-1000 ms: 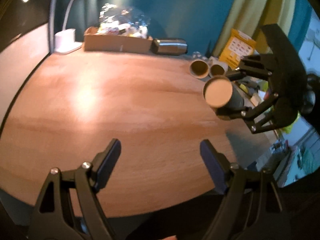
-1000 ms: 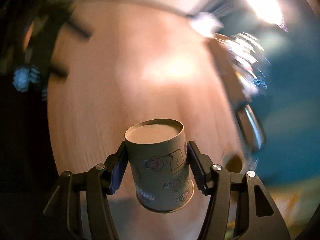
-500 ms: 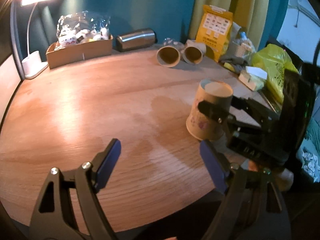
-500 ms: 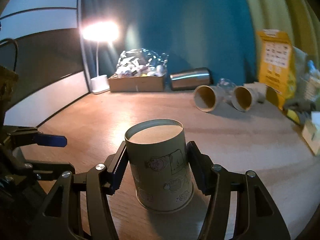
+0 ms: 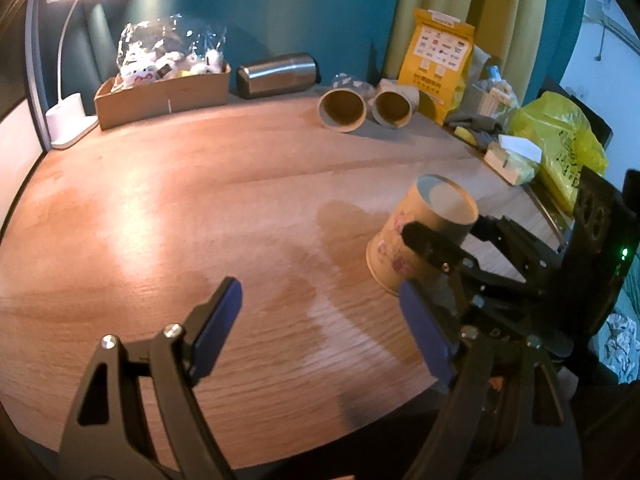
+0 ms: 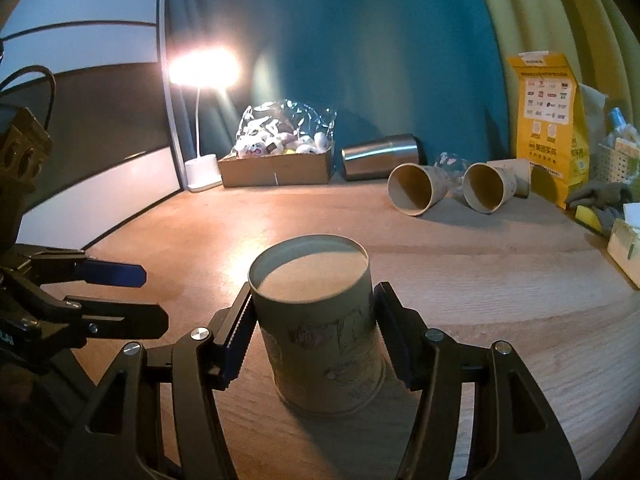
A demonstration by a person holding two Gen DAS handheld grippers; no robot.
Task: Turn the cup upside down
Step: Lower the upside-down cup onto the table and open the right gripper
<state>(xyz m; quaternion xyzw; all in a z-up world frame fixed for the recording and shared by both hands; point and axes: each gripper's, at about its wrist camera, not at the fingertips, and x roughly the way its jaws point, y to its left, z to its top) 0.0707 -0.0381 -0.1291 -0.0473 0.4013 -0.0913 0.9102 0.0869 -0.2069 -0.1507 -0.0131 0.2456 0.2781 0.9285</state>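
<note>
A paper cup (image 6: pixel 320 332) with cartoon prints stands upside down on the wooden table (image 6: pixel 480 280), base up, rim on the wood. My right gripper (image 6: pixel 314 330) has a pad on each side of the cup and is closed on it. In the left wrist view the same cup (image 5: pixel 420 232) sits at the right, held by the right gripper (image 5: pixel 436 248). My left gripper (image 5: pixel 320 324) is open and empty, over the near part of the table (image 5: pixel 160 220), left of the cup.
Two more paper cups (image 6: pixel 416 188) (image 6: pixel 486 186) lie on their sides at the back. Beside them lie a steel tumbler (image 6: pixel 380 162), a cardboard box of toys (image 6: pixel 276 168), a desk lamp (image 6: pixel 202 120) and a yellow bag (image 6: pixel 550 128). Clutter lines the right edge.
The right gripper swung the cup from held in the air to upside down and lowered it onto the table. The left gripper stayed open.
</note>
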